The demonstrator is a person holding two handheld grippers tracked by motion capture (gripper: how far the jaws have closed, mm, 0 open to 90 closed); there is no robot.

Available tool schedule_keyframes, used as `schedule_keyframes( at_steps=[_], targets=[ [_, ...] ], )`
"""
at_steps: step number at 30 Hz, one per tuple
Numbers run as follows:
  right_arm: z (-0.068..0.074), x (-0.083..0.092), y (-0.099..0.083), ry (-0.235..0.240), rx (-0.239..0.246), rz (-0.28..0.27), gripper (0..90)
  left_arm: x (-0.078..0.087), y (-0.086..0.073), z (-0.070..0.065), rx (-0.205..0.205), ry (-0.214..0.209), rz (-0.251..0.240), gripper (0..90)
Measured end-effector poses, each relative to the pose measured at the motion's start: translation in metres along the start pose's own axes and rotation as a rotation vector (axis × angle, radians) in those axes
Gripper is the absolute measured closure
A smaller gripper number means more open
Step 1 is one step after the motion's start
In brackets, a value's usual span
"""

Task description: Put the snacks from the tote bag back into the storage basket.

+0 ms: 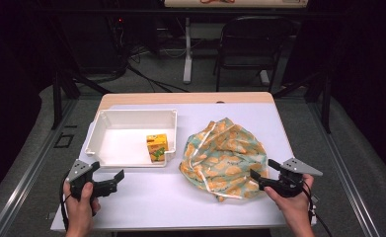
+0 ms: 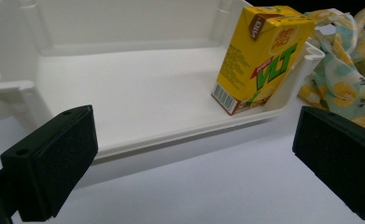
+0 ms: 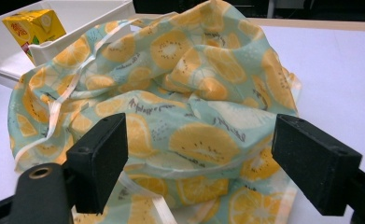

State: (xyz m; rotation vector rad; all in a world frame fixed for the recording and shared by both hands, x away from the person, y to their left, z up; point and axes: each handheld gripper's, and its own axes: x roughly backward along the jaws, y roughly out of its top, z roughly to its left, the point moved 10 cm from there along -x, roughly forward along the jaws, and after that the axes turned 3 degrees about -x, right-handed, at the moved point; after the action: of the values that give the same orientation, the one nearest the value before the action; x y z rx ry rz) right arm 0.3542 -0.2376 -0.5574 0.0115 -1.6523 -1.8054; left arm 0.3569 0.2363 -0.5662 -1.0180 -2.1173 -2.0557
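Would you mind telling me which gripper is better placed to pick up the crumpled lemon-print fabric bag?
The right gripper. Its open jaws already sit at the near edge of the crumpled lemon-print fabric bag, facing it. The left gripper, also open, faces the white plastic tray holding the yellow drink carton.

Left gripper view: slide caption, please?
Open tongs face a yellow drink carton standing in a white tray's corner.

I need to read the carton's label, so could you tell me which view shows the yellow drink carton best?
The left gripper view: the yellow drink carton stands close, print facing the camera. The high view shows it small in the white tray; the right gripper view catches its top corner.
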Motion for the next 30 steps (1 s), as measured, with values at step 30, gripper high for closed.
schedule_keyframes(
  at_steps=[30],
  targets=[
    [-0.025, 0.023, -0.019, -0.055, -0.008, 0.031, 10.3, 0.016, -0.025, 0.019, -0.033, 0.034, 0.038, 0.2]
  ],
)
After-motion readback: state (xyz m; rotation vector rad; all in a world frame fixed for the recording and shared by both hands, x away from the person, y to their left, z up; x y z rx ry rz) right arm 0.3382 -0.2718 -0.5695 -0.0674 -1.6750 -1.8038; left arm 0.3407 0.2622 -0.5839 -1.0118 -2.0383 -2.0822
